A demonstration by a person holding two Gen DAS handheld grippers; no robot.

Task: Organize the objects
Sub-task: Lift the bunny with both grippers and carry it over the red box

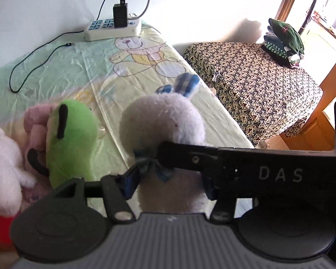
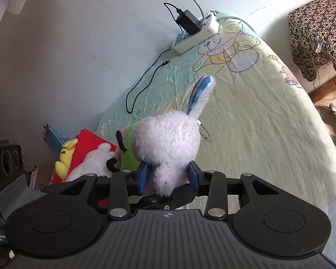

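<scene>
Both claws, left [image 1: 168, 179] and right [image 2: 169, 177], pinch one white bunny [image 2: 168, 139]; pulling apart could tear it or slip a grip.

The white rabbit [image 2: 168, 141] is shaggy plush (ears lined in blue checked cloth); the green toy [image 1: 71, 139] smoother fleece. The sheet [image 2: 257, 123] is creased matt cotton, the power strip [image 1: 113, 28] glossy plastic.

Bed [image 2: 268, 123] right of plush pile [image 1: 62, 139] is open; power strip [image 1: 113, 28] and cable [image 1: 33, 60] block beyond pile.
</scene>
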